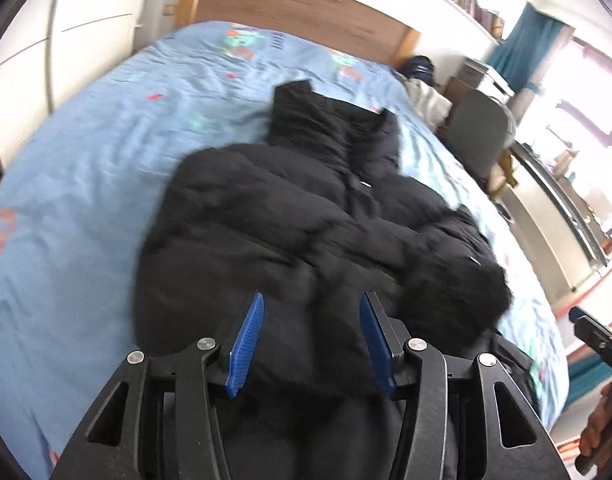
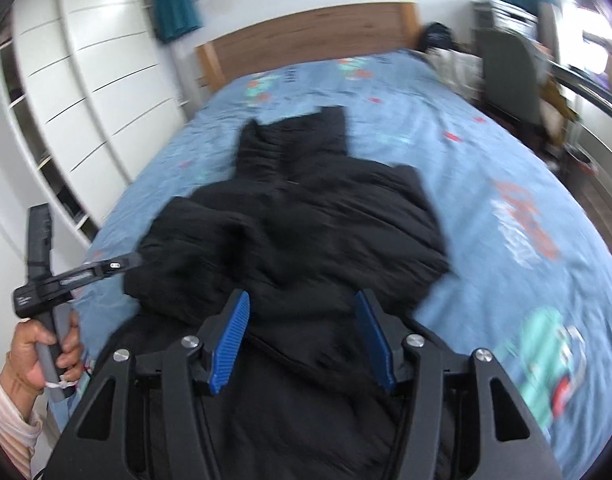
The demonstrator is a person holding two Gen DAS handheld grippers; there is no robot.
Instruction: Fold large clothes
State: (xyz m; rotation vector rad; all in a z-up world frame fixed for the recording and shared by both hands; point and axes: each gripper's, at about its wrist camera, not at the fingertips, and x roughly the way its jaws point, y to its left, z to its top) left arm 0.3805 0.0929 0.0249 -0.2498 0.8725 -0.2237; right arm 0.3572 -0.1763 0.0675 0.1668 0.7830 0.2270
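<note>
Blue bedsheet (image 1: 86, 168) carries a rumpled black puffer jacket (image 1: 290, 216); both tongs (image 1: 311, 340) (image 2: 302, 340) gape empty.

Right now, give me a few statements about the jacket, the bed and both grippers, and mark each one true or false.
1. The black puffer jacket lies on the blue bedsheet. True.
2. The left gripper is clamped shut on a sleeve. False: its jaws are wide open, holding nothing.
3. The right gripper is open. True.
4. The headboard is white metal. False: it is brown wood.
5. The jacket is neatly folded into a square. False: it lies rumpled.
</note>
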